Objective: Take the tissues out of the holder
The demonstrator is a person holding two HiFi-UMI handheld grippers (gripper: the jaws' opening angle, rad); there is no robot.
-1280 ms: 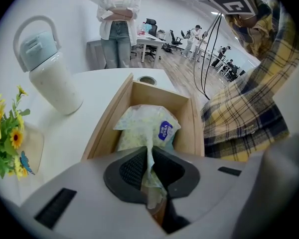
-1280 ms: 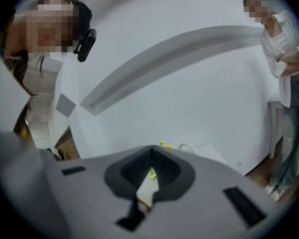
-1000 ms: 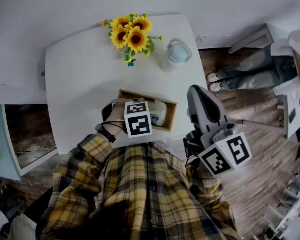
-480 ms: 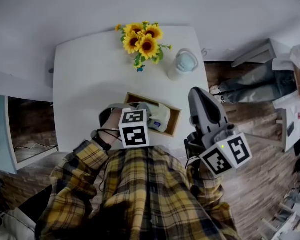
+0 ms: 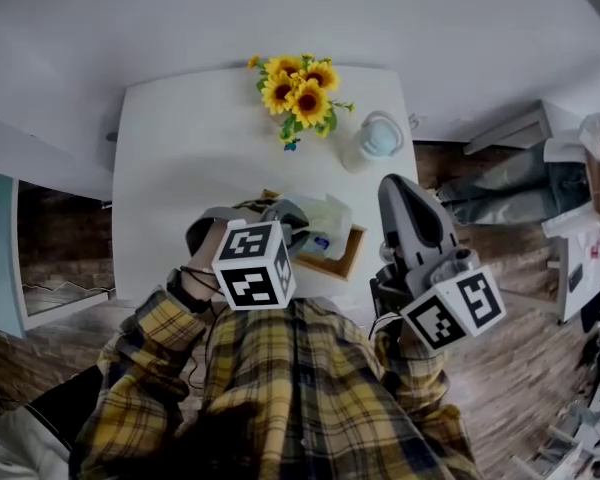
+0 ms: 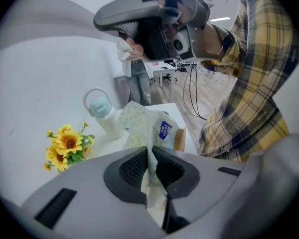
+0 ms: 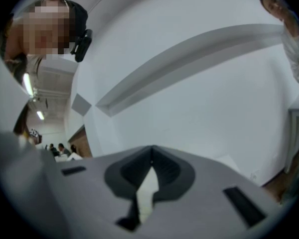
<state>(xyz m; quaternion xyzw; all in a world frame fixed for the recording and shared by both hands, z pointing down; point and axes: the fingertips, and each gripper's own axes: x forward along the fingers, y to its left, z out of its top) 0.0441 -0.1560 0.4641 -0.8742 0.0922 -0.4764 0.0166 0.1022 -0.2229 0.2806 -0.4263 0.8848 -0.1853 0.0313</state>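
Observation:
My left gripper (image 6: 150,156) is shut on the thin wrapper of a pale tissue pack (image 6: 145,124) with a blue label. The pack hangs from the jaws, raised above the wooden holder (image 6: 179,139). In the head view the pack (image 5: 323,216) covers part of the holder (image 5: 342,255), and the left gripper (image 5: 292,218) sits at its near-left side. My right gripper (image 5: 396,185) hovers off the table's right edge, apart from the holder. In its own view the right gripper (image 7: 151,162) is shut with nothing in it and faces a white wall.
A bunch of sunflowers (image 5: 301,92) and a white bottle with a pale blue lid (image 5: 374,139) stand at the far side of the white table (image 5: 180,158). A person (image 5: 540,173) stands on the wooden floor to the right.
The left gripper has risen with the tissue pack, which lay inside the holder and now sits above its rim. The right gripper has held its place.

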